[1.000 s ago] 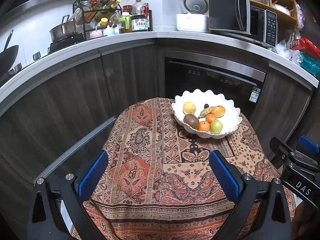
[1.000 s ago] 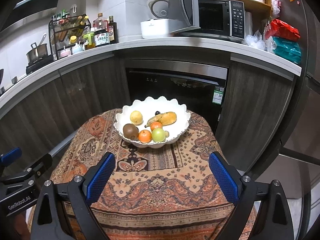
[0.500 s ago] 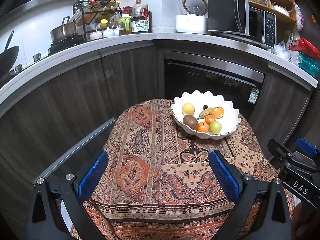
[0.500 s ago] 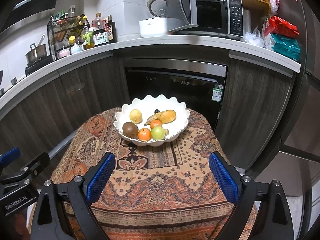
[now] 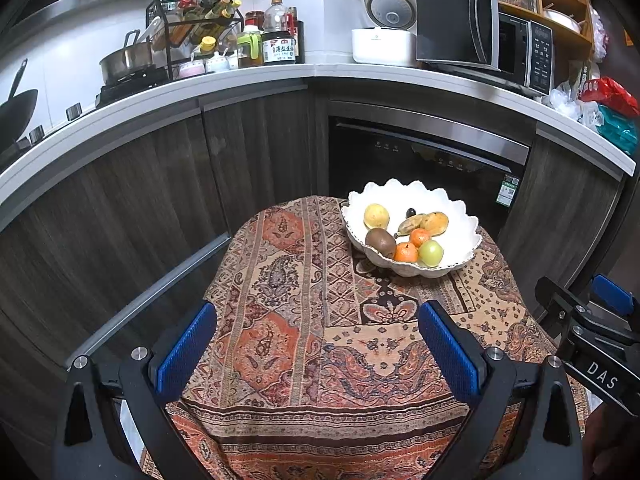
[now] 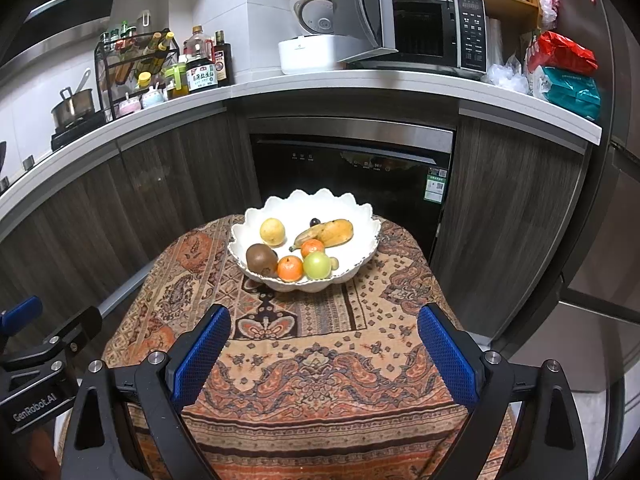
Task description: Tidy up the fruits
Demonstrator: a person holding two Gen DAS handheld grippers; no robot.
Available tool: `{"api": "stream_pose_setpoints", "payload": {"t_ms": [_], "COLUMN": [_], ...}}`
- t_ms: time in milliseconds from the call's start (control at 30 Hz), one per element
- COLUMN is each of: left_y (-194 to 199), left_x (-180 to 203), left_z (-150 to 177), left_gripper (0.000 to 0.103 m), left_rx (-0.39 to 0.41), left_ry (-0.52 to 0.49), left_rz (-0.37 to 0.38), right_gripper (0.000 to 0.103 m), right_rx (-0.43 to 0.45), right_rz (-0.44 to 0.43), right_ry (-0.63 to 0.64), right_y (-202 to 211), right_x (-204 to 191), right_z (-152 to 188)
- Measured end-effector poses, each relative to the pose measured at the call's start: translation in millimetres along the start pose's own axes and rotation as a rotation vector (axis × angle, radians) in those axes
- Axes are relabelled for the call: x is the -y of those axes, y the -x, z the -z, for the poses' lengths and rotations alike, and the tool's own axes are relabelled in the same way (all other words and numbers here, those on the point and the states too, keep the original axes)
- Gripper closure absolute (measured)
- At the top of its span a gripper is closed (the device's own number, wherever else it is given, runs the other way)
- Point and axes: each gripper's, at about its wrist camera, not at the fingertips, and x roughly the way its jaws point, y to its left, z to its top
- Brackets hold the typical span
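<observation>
All fruits lie in the white bowl (image 6: 372, 236); your left gripper (image 5: 316, 352) and right gripper (image 6: 324, 350), short of it, gape empty: sorting pending or done, undecidable.

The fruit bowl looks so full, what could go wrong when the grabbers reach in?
The round fruits touch in the white bowl: lifting the kiwi may roll an orange out. The bowl sits on a loose patterned cloth, so a bump from the right gripper could slide it.
</observation>
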Motion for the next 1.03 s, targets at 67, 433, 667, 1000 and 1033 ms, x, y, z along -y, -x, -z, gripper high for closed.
{"api": "stream_pose_setpoints", "payload": {"t_ms": [67,433,667,1000,1033], "left_y": [-1,-2,-5,-6,-7], "left_x": [0,-2,-2,-3,-3], "left_z": [0,1,2,2,2], "left_gripper": [0.001,0.001,0.001,0.001,0.001], "left_rx": [-0.003,-0.010,-0.025,-0.022,-0.026], "left_ry": [-0.001,-0.006,0.002,-0.003,-0.004], "left_rz": [-0.001,-0.004,0.011,0.004,0.005], "right_gripper": [0.008,0.008,0.008,0.008,0.008], "right_rx": [-0.001,-0.005,-0.013,-0.024,-0.025], "right_rz": [-0.002,-0.006,-0.009,-0.011,-0.011], "right_ry": [-0.001,-0.005,-0.006,-0.011,-0.012], "right_y": [0,-3,-5,-10,-10], "right_x": [0,-1,-2,-3,-2], "right_z": [0,2,3,5,4]}}
